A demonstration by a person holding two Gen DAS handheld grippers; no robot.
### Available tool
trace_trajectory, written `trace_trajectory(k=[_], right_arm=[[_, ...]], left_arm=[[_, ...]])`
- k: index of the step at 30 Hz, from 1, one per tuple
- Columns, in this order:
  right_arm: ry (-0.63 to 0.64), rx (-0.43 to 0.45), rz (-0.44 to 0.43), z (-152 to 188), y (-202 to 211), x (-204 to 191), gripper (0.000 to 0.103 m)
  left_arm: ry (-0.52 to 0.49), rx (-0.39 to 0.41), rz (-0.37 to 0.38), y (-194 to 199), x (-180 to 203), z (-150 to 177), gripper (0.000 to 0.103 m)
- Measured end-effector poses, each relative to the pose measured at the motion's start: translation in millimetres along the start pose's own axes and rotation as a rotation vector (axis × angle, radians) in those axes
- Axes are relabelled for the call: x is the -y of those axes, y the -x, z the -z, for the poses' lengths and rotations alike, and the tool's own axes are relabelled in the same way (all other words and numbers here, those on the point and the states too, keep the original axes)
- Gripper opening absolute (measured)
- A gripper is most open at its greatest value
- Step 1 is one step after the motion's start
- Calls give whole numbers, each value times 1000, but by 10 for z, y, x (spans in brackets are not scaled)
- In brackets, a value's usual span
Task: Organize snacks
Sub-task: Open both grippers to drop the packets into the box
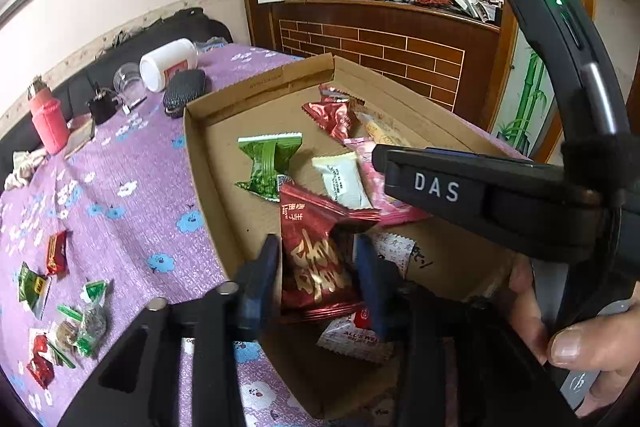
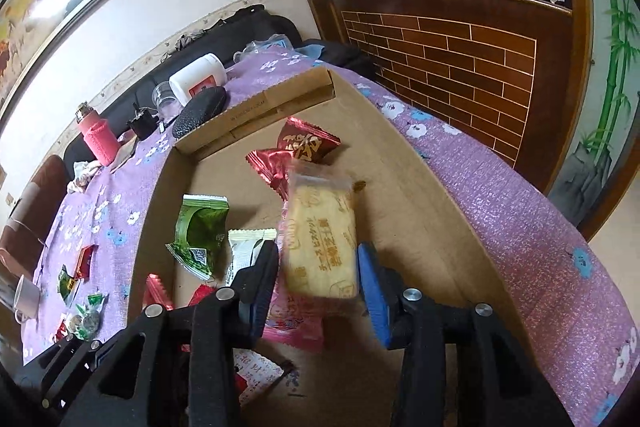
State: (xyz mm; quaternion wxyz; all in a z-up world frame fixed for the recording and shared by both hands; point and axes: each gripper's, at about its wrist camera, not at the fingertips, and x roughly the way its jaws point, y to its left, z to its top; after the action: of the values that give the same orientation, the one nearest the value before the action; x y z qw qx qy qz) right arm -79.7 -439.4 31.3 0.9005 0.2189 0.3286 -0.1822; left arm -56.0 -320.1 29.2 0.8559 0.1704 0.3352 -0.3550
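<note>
Left wrist view, from left to right: a pink bottle (image 1: 47,125) stands at the far edge of the purple flowered bench (image 1: 120,195), with a white jar (image 1: 170,63) lying on its side beyond it, and a scatter of small wrapped snacks (image 1: 60,311) lies on the cloth near the lower left. Next comes the open cardboard box (image 1: 208,195), which holds a green packet (image 1: 268,163), a cream packet (image 1: 342,181), a pink packet (image 1: 376,183) and 2 red packets at its far end (image 1: 332,115). Left tongs (image 1: 316,267) stand partly open over the box's near end, with a large red packet (image 1: 316,255) between the blue pads (image 1: 260,267); a gap shows on both sides, so the pads do not press it. Farther right, the right tongs' black body crosses the view, and a hand (image 1: 580,343) grips its handle. Right wrist view, again left to right: a white mug (image 2: 26,297) sits at the bench's left edge, loose snacks lie beside it, and the same box (image 2: 420,187) fills the middle. Right tongs (image 2: 320,267) are also partly open, and a pale yellow biscuit packet (image 2: 320,235), blurred, hangs between the pads (image 2: 374,291) above the pink packet; whether either pad touches it I cannot tell.
</note>
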Motion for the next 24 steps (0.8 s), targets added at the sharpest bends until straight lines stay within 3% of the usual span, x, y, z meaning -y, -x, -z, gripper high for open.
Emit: trace_trajectory(k=[2, 5, 15, 24], right_arm=[[6, 26, 4, -1, 51, -10, 51], [8, 58, 9, -8, 112, -20, 54], [-25, 250, 33, -25, 448, 4, 54], [78, 331, 62, 12, 570, -201, 54]], left_arm=[[-7, 26, -6, 48, 17, -2, 54], [-15, 47, -13, 87, 21, 0, 55], [69, 78, -19, 244, -124, -95, 55], [121, 96, -58, 725, -347, -128, 55]])
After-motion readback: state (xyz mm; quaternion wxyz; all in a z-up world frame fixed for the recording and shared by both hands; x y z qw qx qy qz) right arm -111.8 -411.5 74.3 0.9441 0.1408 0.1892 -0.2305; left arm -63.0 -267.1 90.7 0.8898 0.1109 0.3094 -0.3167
